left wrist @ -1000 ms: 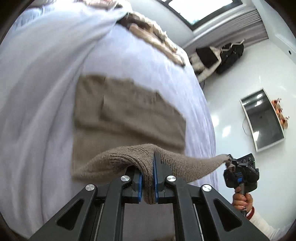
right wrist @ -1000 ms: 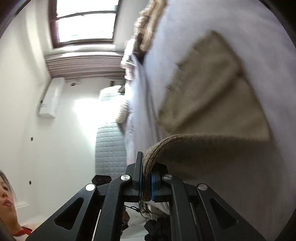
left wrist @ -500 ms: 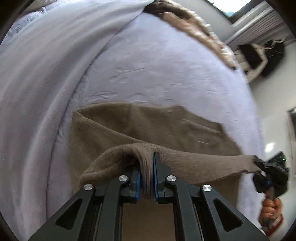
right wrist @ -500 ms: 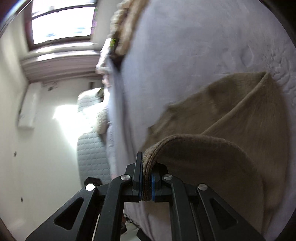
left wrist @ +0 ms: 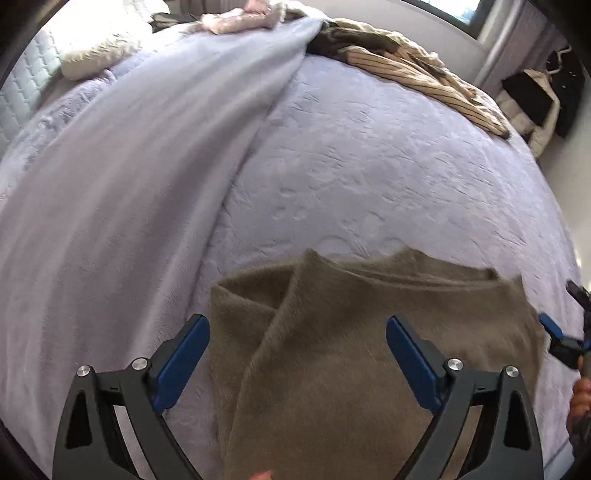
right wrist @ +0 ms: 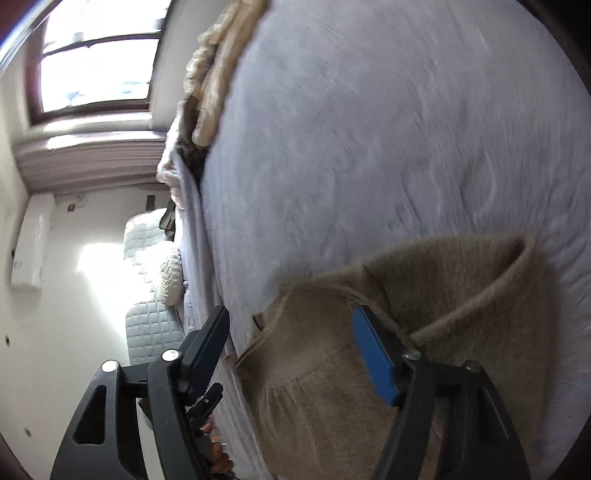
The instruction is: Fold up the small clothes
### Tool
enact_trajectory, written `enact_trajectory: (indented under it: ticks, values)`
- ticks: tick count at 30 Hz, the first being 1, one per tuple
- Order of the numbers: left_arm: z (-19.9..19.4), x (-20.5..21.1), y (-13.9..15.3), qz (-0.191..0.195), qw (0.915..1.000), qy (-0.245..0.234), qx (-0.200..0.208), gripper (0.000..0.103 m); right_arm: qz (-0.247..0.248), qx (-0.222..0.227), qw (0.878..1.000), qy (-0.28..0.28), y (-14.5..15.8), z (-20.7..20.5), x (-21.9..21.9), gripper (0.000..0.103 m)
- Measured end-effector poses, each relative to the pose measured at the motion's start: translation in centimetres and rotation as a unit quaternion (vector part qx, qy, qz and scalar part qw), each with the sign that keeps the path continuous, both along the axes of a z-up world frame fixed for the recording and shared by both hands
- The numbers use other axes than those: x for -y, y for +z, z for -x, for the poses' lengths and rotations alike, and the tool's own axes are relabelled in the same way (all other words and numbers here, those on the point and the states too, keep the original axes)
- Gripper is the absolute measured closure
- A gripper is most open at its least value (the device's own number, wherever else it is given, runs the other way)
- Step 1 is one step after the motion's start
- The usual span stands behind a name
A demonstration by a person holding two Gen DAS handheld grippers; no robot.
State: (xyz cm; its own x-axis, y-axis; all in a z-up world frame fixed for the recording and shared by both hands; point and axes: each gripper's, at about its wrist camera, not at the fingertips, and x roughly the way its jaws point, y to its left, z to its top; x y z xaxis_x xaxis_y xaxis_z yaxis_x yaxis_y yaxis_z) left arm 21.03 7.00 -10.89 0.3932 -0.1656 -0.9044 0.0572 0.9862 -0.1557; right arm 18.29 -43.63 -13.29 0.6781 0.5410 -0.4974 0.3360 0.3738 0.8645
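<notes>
A brown knit garment (left wrist: pixel 351 350) lies folded over on itself on the lavender bedspread (left wrist: pixel 369 166). My left gripper (left wrist: pixel 297 332) hangs just above its left part. Its jaws are opening wide and the blue pads (left wrist: pixel 184 354) press on nothing, with cloth lying beneath the gap. In the right wrist view the same garment (right wrist: pixel 443 295) lies at the bed's near edge. My right gripper (right wrist: pixel 290 317) is over its corner, jaws opening, pads clear of the cloth. The right gripper (left wrist: pixel 565 339) also shows at the garment's right end.
A heap of striped beige clothes (left wrist: pixel 424 66) lies at the bed's far edge, with a pink garment (left wrist: pixel 240 18) and a pillow (left wrist: pixel 99 55) toward the quilted headboard (right wrist: pixel 147 295). A paler blanket (left wrist: pixel 129 166) covers the left side. Jackets (left wrist: pixel 535 99) hang beyond the bed. A window (right wrist: pixel 96 66) is behind.
Both grippers carried the garment's lifted edge across and down onto its other half, then let go. Their jaws went from shut on the hem to wide apart.
</notes>
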Motion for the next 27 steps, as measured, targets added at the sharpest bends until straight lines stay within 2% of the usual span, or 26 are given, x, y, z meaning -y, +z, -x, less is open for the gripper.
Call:
enact_trajectory:
  ticks: [1, 3, 4, 5, 7, 9, 11, 14, 17, 18, 19, 20, 22, 23, 25, 27]
  values:
    - [0.1, -0.1, -0.1, 0.006, 0.9999, -0.004, -0.009, 0.006, 0.006, 0.005, 1.0, 0.007, 0.6, -0.1, -0.1, 0.031]
    - [0.2, 0.2, -1.2, 0.032, 0.9987, -0.019, -0.036, 0.006, 0.019, 0.011, 0.999, 0.029, 1.4, -0.2, -0.5, 0.046]
    - [0.0, 0.6, -2.0, 0.042, 0.9976, -0.026, -0.048, 0.006, 0.028, 0.011, 0.998, 0.048, 1.6, -0.4, -1.0, 0.061]
    - [-0.1, 1.1, -3.0, 0.042, 0.997, -0.029, -0.059, 0.006, 0.042, 0.003, 0.997, 0.069, 1.5, -0.9, -1.7, 0.065]
    - [-0.3, 1.8, -3.9, 0.022, 0.9975, -0.033, -0.059, 0.006, 0.1, -0.025, 0.991, 0.09, 1.5, -1.5, -2.6, 0.065]
    - [-0.8, 2.2, -4.5, -0.006, 0.9984, -0.03, -0.048, 0.006, 0.165, -0.048, 0.981, 0.084, 1.5, -2.1, -2.8, 0.064]
    - [-1.4, 1.7, -4.6, -0.003, 0.9988, -0.014, -0.047, 0.006, 0.201, -0.06, 0.975, 0.077, 1.6, -2.3, -2.7, 0.051]
    - [-2.4, 0.6, -5.1, 0.018, 0.9981, 0.021, -0.054, 0.006, 0.201, -0.043, 0.973, 0.102, 1.5, -2.8, -2.4, 0.048]
    - [-2.8, 0.6, -5.4, 0.011, 0.998, 0.031, -0.054, 0.006, 0.226, -0.068, 0.963, 0.133, 0.5, -4.4, -2.5, 0.049]
    - [-2.8, 0.7, -5.1, 0.004, 0.9983, 0.032, -0.048, 0.006, 0.233, -0.088, 0.959, 0.135, -0.1, -5.0, -2.4, 0.054]
    - [-2.9, 0.7, -4.8, -0.001, 0.9987, 0.031, -0.039, 0.006, 0.231, -0.098, 0.959, 0.135, -0.3, -4.8, -2.2, 0.077]
    - [-2.8, 0.8, -4.6, -0.005, 0.999, 0.03, -0.034, 0.006, 0.229, -0.104, 0.958, 0.135, -0.4, -4.5, -1.8, 0.095]
    - [-3.1, 0.8, -4.6, -0.024, 0.9989, 0.03, -0.027, 0.006, 0.213, -0.074, 0.964, 0.142, 0.4, -3.9, -1.2, 0.095]
    - [-3.4, 0.7, -4.9, -0.031, 0.9986, 0.032, -0.028, 0.006, 0.226, -0.071, 0.961, 0.145, 0.6, -3.5, -1.0, 0.095]
    - [-4.0, 0.4, -5.8, -0.05, 0.9971, 0.042, -0.038, 0.006, 0.261, -0.087, 0.95, 0.147, 0.5, -3.2, -0.6, 0.098]
    - [-4.3, 0.1, -6.5, -0.069, 0.9956, 0.048, -0.043, 0.006, 0.271, -0.121, 0.946, 0.128, -0.6, -2.8, 0.6, 0.101]
